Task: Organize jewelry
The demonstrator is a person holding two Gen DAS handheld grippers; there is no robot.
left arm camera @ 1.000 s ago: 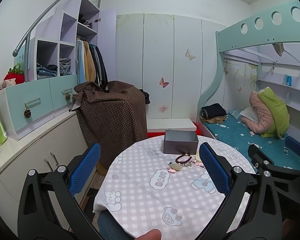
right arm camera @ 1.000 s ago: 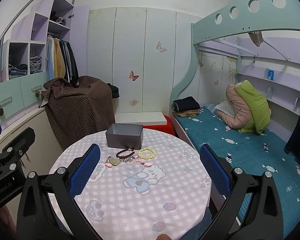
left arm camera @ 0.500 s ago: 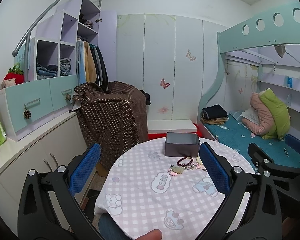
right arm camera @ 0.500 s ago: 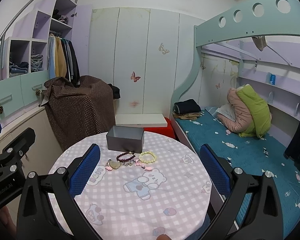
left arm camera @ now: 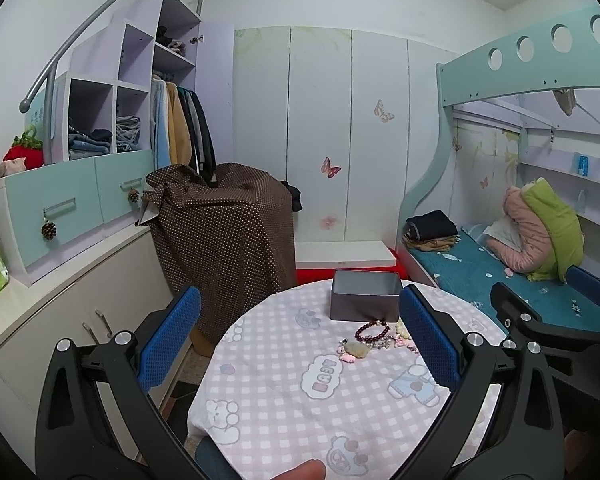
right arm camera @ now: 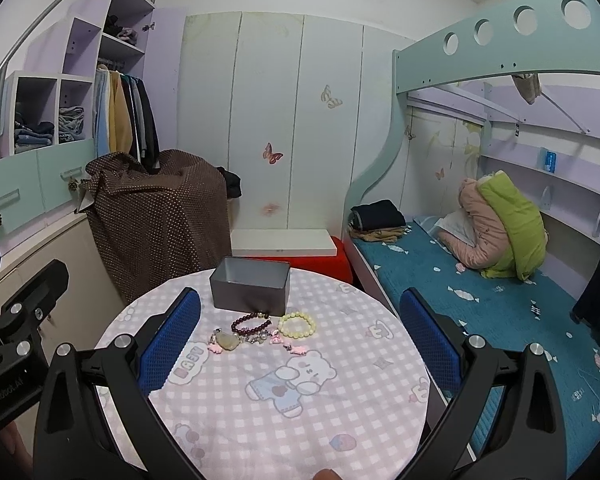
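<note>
**Jewelry untouched beside the open tin; both grippers wide and well short of it**

The grey tin box [right arm camera: 250, 291] serves as the landmark. It stands lidless toward the far edge of the round table [right arm camera: 340, 420], which is covered in a pink checked cloth.

Jewelry location: all pieces lie on the cloth just in front of the box, none inside it as far as either view shows. The dark red bead bracelet [right arm camera: 251, 325] sits nearest the box's front wall, touching or almost so. The pale yellow bead bracelet [right arm camera: 297, 325] lies just to its right. A pale stone pendant [right arm camera: 227, 340] lies front-left of the box, with small pink charms [right arm camera: 278, 340] strung in a row between pendant and yellow bracelet. The row's long axis runs parallel to the box's front wall, crosswise to both grippers.

Gripper state: the left gripper [left arm camera: 298, 344] has its jaws spread wide, nothing between them. The right gripper [right arm camera: 300, 344] is likewise spread wide and empty. Both hang above the near half of the table, well apart from the jewelry.

Governing relation: from the right gripper the row lies straight ahead, slightly left of centre. From the left gripper it lies ahead and to the right, partly hidden behind its right finger [left arm camera: 428, 344]. Judgement: the right gripper is better lined up, with the yellow bracelet on its side.
</note>
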